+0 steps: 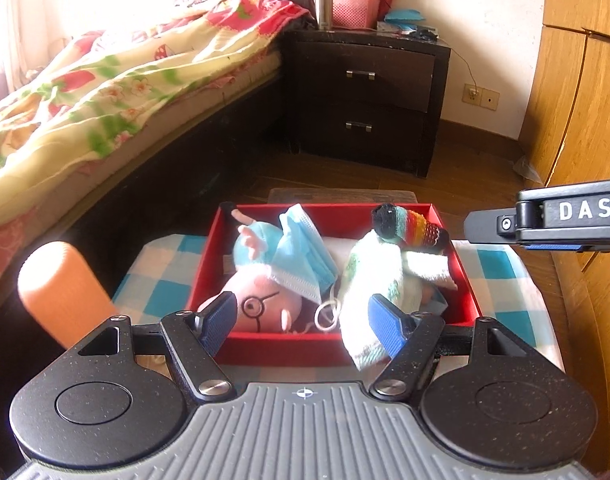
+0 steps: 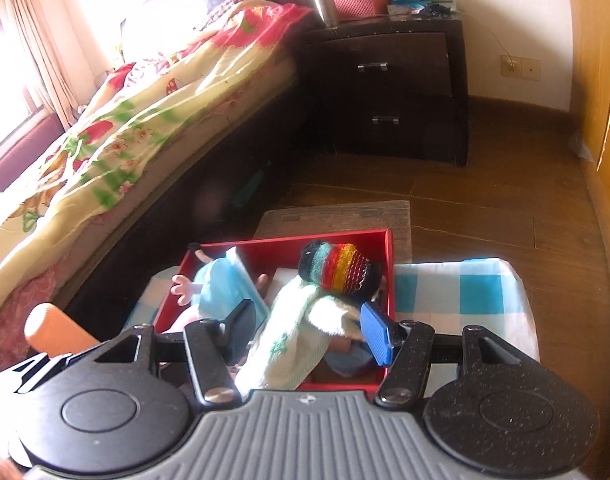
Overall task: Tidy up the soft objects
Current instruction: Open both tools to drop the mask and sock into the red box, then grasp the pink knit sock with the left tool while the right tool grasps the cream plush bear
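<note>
A red box (image 1: 273,344) sits on a blue-and-white checked cloth (image 1: 501,280). Inside lie a pink pig plush with glasses (image 1: 265,300), a blue face mask (image 1: 301,248), a white knitted sock (image 1: 369,272) and a rainbow-striped knitted piece (image 1: 413,228). My left gripper (image 1: 303,326) hangs open over the box's near edge, holding nothing. One of the right gripper's fingers (image 1: 489,224) reaches in from the right. In the right wrist view, my right gripper (image 2: 310,332) stands open around the white sock (image 2: 289,340), its pads not pressing on it. The rainbow piece (image 2: 337,268) rests on top, inside the box (image 2: 289,242).
An orange cylinder (image 1: 61,288) stands left of the box. A bed with a floral quilt (image 1: 105,92) runs along the left. A dark nightstand (image 1: 365,96) with a pink basket and a steel flask stands behind. A wooden wardrobe (image 1: 577,100) lines the right.
</note>
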Tool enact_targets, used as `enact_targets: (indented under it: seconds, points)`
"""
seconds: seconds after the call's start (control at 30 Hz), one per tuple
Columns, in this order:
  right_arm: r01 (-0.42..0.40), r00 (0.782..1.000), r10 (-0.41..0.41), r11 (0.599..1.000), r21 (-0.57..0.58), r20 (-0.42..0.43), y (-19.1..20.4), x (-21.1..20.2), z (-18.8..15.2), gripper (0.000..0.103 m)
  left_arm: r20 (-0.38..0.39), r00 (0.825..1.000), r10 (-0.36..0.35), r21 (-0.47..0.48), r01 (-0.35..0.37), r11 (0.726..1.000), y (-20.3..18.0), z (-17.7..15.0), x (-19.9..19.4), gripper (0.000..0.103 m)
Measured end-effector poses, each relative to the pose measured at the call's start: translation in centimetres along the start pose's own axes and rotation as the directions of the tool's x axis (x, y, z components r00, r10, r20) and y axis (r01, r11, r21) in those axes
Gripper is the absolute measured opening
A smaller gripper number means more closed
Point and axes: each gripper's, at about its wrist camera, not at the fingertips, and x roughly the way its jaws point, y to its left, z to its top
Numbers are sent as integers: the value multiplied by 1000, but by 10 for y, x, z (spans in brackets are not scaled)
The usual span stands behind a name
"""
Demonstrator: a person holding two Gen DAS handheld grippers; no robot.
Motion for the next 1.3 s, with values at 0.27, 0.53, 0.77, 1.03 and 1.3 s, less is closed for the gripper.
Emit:
enact_targets:
  seconds: [0.27,0.53,0.77,1.03,1.3]
  points:
    - [8,1000,-10,996,-87,-19,22,-25,-35,40,-18,1000,2,23,-2,1000,6,-22,-16,76]
    - [13,992,-20,998,-61,-124,9,-35,-87,40,-131,990,-42,-7,42,999,21,-56,-16,76]
    - [15,981,-19,1000,-21,-191,-3,-38,-119,46,-239,969,-58,-5,58,998,26,-78,4,78]
    - [55,974,-41,997,59,-225,-32,-33,-121,48,-331,943,-42,-52,27,998,29,-90,43,78]
    - [109,967,-84,989,96,-241,-51,-19,-118,50,-405,914,18,-63,-48,997,30,-99,78,63]
